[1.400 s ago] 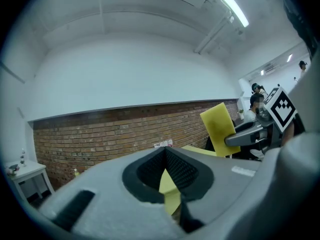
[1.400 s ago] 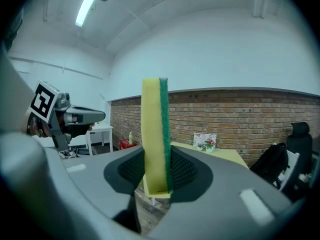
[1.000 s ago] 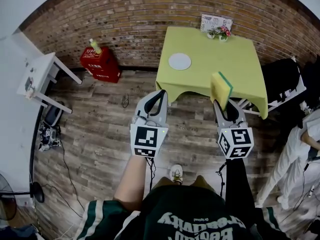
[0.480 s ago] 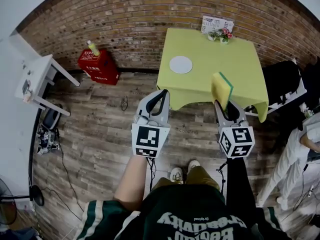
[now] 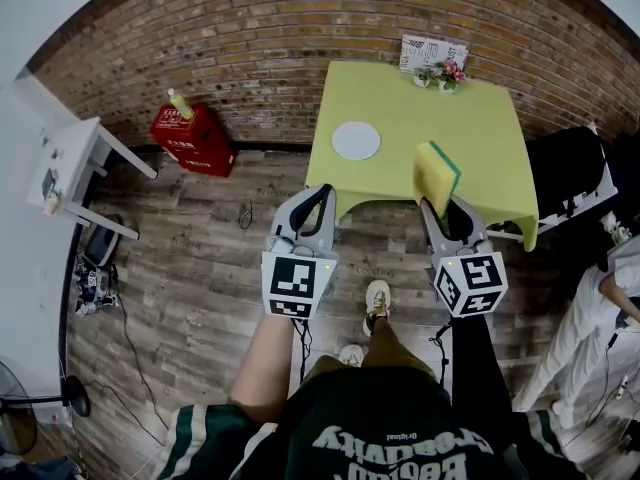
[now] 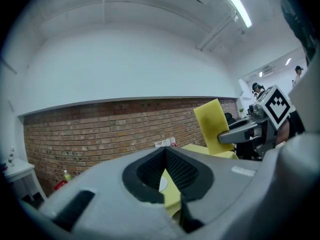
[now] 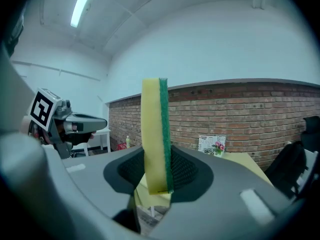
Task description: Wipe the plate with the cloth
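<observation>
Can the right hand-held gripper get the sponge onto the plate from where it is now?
Probably not yet. The right hand-held gripper, shut on the sponge, seems short of the table, with floor between the person and it. Nothing stands beside the plate, so the way looks free.

a staged dining corner inside a lab or studio: a brick wall [image 5: 250,38] stops partway up beneath plain white, with a wood-plank floor [image 5: 180,268] below. a table [image 5: 450,128] in a lime cloth carries flowers [image 5: 447,69] at its far edge. loose cables [image 5: 97,280] lie on the floor under a strip light [image 6: 238,8].
</observation>
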`<action>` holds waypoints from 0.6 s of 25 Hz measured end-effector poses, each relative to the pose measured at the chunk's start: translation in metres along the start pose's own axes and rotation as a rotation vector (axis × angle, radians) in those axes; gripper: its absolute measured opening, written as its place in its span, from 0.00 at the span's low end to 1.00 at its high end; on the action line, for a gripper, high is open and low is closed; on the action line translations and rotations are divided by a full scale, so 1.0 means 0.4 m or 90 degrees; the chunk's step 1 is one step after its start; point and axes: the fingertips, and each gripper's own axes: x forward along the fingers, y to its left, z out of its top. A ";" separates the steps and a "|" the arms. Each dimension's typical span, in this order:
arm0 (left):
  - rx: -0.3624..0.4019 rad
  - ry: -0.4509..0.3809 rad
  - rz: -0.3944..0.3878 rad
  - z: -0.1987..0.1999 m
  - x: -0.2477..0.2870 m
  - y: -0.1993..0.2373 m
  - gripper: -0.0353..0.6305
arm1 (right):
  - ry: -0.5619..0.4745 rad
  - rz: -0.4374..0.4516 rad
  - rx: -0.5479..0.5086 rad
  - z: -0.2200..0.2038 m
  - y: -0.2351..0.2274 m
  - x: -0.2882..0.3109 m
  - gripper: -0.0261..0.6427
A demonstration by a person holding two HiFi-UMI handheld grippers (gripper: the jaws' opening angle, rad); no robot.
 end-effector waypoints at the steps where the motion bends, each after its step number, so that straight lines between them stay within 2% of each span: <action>1: 0.000 0.002 0.000 -0.001 0.021 0.004 0.06 | -0.007 0.008 0.002 0.006 -0.009 0.017 0.25; 7: -0.006 0.008 0.018 0.009 0.156 0.056 0.06 | -0.057 0.029 -0.008 0.074 -0.085 0.133 0.25; 15: -0.004 0.013 0.040 0.015 0.298 0.133 0.06 | -0.040 0.017 0.015 0.089 -0.182 0.302 0.22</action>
